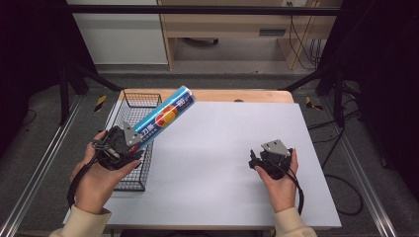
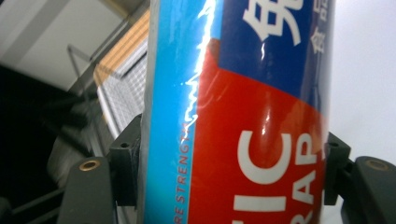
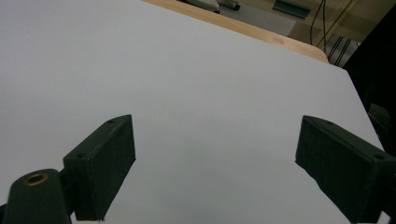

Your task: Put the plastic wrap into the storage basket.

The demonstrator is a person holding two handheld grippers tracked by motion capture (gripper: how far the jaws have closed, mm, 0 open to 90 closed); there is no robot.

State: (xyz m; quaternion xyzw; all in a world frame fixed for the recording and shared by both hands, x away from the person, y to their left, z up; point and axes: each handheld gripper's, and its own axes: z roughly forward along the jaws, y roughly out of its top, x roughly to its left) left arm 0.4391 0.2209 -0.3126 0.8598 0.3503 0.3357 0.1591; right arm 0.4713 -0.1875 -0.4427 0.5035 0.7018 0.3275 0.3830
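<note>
The left gripper (image 1: 132, 140) was clamped on the blue tube (image 1: 165, 116), held aloft above the wire basket (image 1: 129, 183) at the table's (image 1: 222, 148) left edge. Right gripper (image 1: 262, 159) idle, jaws apart. Setting it down remained.

Worktop (image 1: 237, 148): pale grey sheet over a wooden top, wood showing along the far edge. Floor (image 1: 44, 123): dark grey carpet. Wooden desk (image 1: 232, 29) beyond the worktop, cables (image 1: 301, 44) hanging beside it. White cabinet (image 1: 118, 34) to its left. Black frame bars (image 1: 197, 10) overhead; surroundings dim.
</note>
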